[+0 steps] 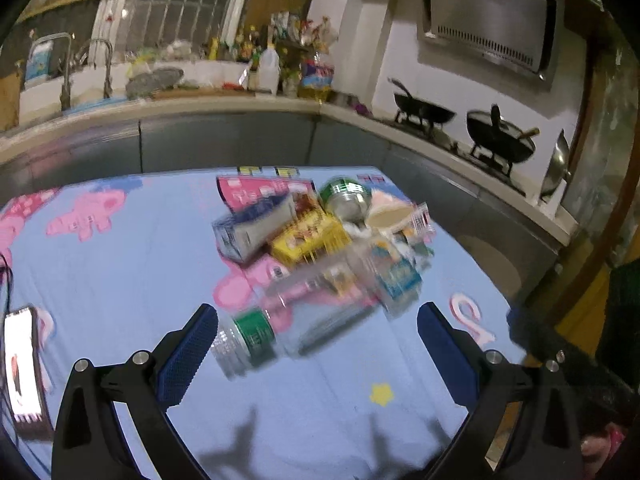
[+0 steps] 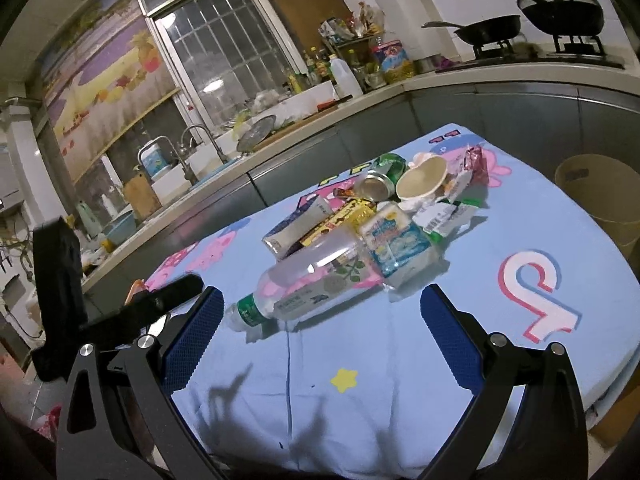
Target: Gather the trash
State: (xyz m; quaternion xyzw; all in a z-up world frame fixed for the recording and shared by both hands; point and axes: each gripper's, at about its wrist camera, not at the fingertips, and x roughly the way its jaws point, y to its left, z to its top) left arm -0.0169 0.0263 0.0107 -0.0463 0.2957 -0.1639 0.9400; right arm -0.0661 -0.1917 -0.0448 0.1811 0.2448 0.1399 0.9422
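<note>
Kitchen: dim room with a barred window, a sink and taps along the back counter, and dark pans on a stove at the right.
Table (image 2: 520,332): covered by a light blue cloth printed with pink cartoon figures and a yellow star; it carries all the trash.
Trash pile: heaped together near the middle of the table, toward its far edge, nothing yet picked up.
Bottle (image 2: 316,284): clear plastic with a green cap, lying on its side at the near end of the pile, cap pointing toward the table's left edge.
Can (image 2: 384,178): green, on its side at the far end of the pile, touching the paper cup (image 2: 422,178) that lies tipped beside it.
Packets: a yellow wrapper (image 1: 308,240), a blue-and-white carton (image 1: 252,228) and a blue-and-white pack (image 2: 400,244) lie pressed against each other between bottle and can.
Bin (image 2: 600,196): pale bucket standing on the floor past the table's right edge; its contents are not visible.
Left gripper (image 1: 316,340): jaws spread wide and empty, hovering just short of the bottle; this view is blurred.
Right gripper (image 2: 322,320): jaws wide apart, nothing between them, aimed at the bottle's cap end.
Phone (image 1: 22,364): lit screen at the table's left edge.
Progress: judging by the untouched heap, collecting seems barely begun; every visible piece is left to move.
</note>
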